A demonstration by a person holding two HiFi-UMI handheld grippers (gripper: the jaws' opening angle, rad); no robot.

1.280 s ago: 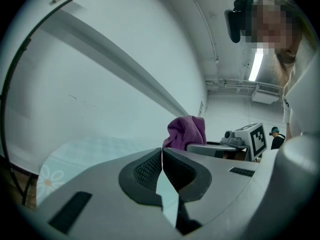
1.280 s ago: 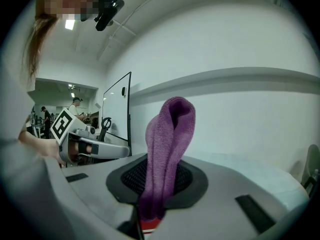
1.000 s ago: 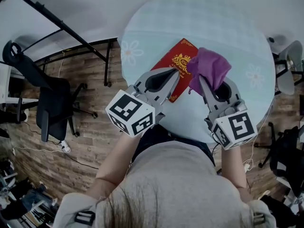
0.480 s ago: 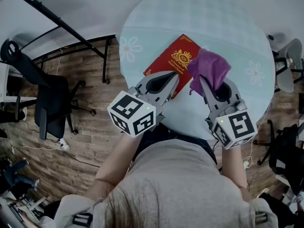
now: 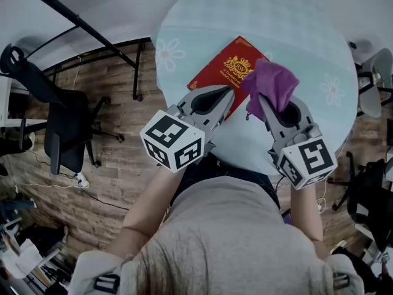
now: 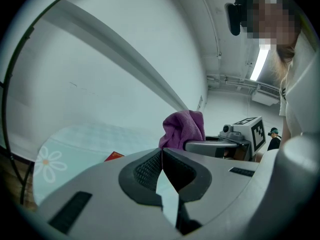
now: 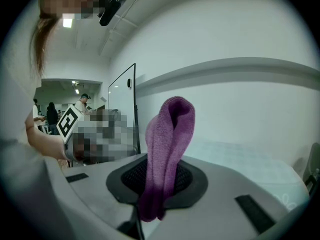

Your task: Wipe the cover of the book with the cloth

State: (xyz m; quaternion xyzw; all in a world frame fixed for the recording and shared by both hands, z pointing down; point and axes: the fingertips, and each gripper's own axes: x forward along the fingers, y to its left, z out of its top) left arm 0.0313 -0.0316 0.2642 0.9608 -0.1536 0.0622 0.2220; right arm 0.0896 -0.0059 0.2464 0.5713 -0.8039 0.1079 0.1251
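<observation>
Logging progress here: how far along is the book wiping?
Done: the cloth is picked up, clamped in the right tongs. In hand: it hangs over a corner of the book; contact isn't clear. To do: wiping the red cover. The left tongs are shut, empty.

Book [image 5: 222, 72] on table [image 5: 295, 23], cloth [image 5: 274, 83] in right tongs [image 5: 263, 103] at its right, left tongs [image 5: 226, 93] before it.
</observation>
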